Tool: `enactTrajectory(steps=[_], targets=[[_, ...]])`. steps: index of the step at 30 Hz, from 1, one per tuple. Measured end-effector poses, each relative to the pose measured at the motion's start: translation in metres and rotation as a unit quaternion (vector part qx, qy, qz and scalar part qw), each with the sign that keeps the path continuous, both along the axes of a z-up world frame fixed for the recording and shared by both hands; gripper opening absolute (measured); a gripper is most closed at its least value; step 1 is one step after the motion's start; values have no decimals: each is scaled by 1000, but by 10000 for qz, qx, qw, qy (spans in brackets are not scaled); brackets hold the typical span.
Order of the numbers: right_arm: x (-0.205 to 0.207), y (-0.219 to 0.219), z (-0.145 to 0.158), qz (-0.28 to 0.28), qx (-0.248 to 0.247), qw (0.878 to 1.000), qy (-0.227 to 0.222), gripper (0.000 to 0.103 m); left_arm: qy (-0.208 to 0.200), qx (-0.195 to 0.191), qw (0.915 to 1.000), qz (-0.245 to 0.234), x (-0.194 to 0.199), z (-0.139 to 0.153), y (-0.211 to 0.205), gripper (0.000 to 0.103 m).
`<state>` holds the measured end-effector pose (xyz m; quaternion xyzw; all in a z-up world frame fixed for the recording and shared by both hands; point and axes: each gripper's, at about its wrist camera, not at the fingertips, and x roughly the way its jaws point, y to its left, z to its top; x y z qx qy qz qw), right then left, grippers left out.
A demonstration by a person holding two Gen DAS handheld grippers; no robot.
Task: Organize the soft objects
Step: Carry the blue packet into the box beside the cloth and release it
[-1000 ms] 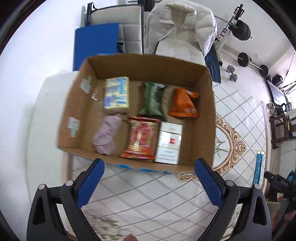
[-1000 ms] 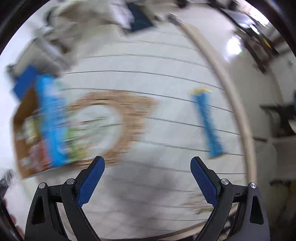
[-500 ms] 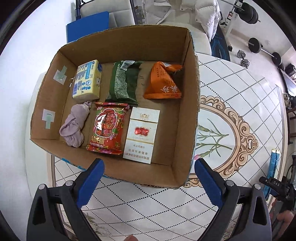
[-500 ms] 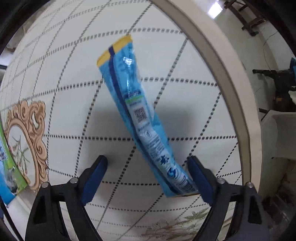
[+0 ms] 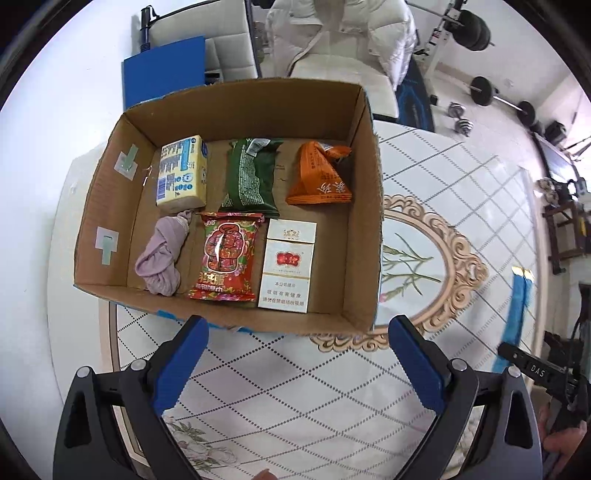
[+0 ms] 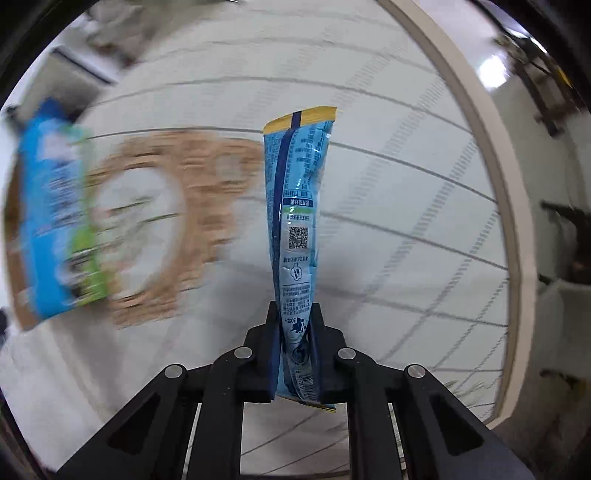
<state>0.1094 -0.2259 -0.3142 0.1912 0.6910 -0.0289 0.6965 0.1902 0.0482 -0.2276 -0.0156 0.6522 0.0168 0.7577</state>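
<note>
A cardboard box (image 5: 364, 221) stands on the patterned table and holds a yellow tissue pack (image 5: 181, 175), a green bag (image 5: 253, 177), an orange packet (image 5: 319, 177), a mauve cloth (image 5: 162, 258), a red snack bag (image 5: 225, 256) and a white carton (image 5: 288, 267). My left gripper (image 5: 295, 354) is open and empty, hovering just before the box's near wall. My right gripper (image 6: 295, 350) is shut on the lower end of a long blue packet (image 6: 295, 206) and holds it up off the table. The blue packet also shows in the left wrist view (image 5: 519, 306) at the far right.
The box's blue printed side (image 6: 51, 221) shows blurred at the left of the right wrist view. The table's pale rim (image 6: 498, 177) curves along the right. Chairs with a white jacket (image 5: 343, 33) and gym weights (image 5: 480, 88) lie beyond the table.
My right gripper has shut on the blue packet and lifted it off the table, swinging left. My left gripper has shifted slightly back from the box and stays open.
</note>
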Motion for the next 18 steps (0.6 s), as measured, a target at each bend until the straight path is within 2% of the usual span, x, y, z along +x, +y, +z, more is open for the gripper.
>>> enactTrajectory(steps=[6,10,14,18], targets=[[19,80,94,578,483,9939,-810,14,-232,-39,9994,-259,1,43,39,100],[39,140,141,963,865,9860,-1050,14,-399,28,9987,-317,8,66,81,100],[63,205,154,1216,1178,9800,-1046,14,-528,185,9983,-188,20,76,126,100],[92,271,141,1377,1405,9764,-891,14,-479,259,9985,38,31,67,177,100]])
